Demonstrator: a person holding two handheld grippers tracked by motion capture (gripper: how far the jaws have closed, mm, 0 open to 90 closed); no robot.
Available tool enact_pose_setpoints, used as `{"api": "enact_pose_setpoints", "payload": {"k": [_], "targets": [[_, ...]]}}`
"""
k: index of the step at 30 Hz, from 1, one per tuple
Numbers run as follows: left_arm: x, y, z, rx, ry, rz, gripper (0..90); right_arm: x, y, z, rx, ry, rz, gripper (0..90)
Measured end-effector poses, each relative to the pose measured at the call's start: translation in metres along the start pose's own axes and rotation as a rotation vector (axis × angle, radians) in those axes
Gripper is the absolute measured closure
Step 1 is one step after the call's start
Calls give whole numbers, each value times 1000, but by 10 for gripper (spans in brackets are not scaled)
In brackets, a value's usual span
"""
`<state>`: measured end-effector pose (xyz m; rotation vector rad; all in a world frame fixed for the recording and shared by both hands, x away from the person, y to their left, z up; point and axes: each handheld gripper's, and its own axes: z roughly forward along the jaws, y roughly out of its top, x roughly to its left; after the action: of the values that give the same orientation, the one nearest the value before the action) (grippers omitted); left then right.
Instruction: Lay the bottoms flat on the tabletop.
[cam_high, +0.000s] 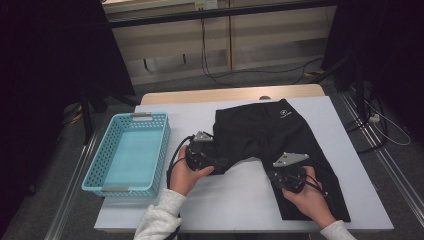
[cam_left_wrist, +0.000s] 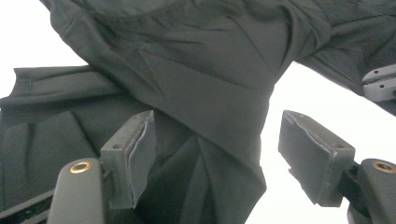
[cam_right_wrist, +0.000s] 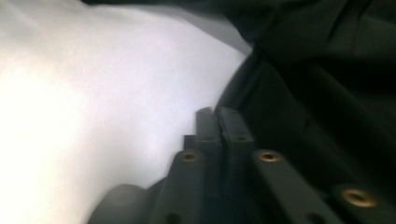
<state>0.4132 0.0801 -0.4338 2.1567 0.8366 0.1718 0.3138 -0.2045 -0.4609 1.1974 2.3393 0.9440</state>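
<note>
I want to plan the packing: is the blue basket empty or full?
Empty: the high view shows the basket's bare floor, nothing inside.

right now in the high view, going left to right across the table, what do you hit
blue basket → left tongs at one leg of the black shorts → right tongs at the other leg → bare white table

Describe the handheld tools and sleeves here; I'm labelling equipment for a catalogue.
Both are black handheld tongs. The left tongs and right tongs each carry a grey three-cornered plate on top and trail a black cable. In the left gripper view the jaws end in dark grey rectangular pads with brass-coloured screws on the arms. The person wears light grey knitted sleeves.
</note>
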Motion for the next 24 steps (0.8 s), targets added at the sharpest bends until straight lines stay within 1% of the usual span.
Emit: {"api": "enact_pose_setpoints", "payload": {"k": [1, 2, 4, 7, 8, 10, 11, 12, 13, 14, 15, 16, 17, 18, 19, 20, 21, 22, 23, 24], "targets": [[-1, 0, 0, 1, 12, 2, 298, -1, -2, -2, 0, 11, 4, 888], [-1, -1, 1, 3, -4, 5, 313, -1, -4, -4, 3, 19, 11, 890], [-1, -1, 2, 10, -5, 10, 320, -1, -9, -11, 16, 47, 10, 891], [-1, -3, 5, 25, -7, 11, 333, 1, -15, -19, 28, 52, -3, 890], [0, -4, 6, 28, -13, 10, 334, 2, -17, -20, 29, 52, -8, 890], [1, -5, 6, 30, -5, 13, 336, 3, -17, -22, 36, 57, -11, 888], [1, -5, 6, 31, -7, 7, 338, 4, -17, -22, 35, 58, -14, 882], [1, -6, 5, 32, -6, 5, 346, 3, -17, -21, 31, 65, -18, 856], [1, -6, 5, 34, -5, 8, 347, 4, -17, -20, 19, 72, -19, 793], [1, -6, 6, 40, -6, 16, 352, 3, -17, -19, 7, 79, -19, 761], [1, -7, 7, 42, -9, 16, 361, 3, -16, -18, 1, 86, -11, 735], [1, -7, 7, 52, -10, 24, 383, 3, -15, -18, -12, 77, -4, 662], [2, -8, 8, 63, -11, 29, 397, 2, -13, -18, -25, 67, -1, 644], [2, -9, 9, 68, -8, 30, 403, 2, -12, -18, -30, 72, 1, 645], [1, -10, 10, 79, 2, 25, 421, 2, -11, -18, -37, 71, 1, 611], [3, -11, 11, 84, -11, 33, 443, 2, -9, -17, -50, 69, 7, 574], [3, -12, 13, 88, 2, 31, 468, 2, -9, -16, -57, 74, 3, 569], [3, -13, 14, 99, -12, 27, 489, 3, -8, -15, -64, 77, 3, 557], [3, -13, 14, 95, -23, 31, 526, 4, -7, -14, -68, 74, 2, 535], [3, -13, 13, 102, -26, 27, 557, 5, -6, -13, -67, 75, -2, 534]]}}
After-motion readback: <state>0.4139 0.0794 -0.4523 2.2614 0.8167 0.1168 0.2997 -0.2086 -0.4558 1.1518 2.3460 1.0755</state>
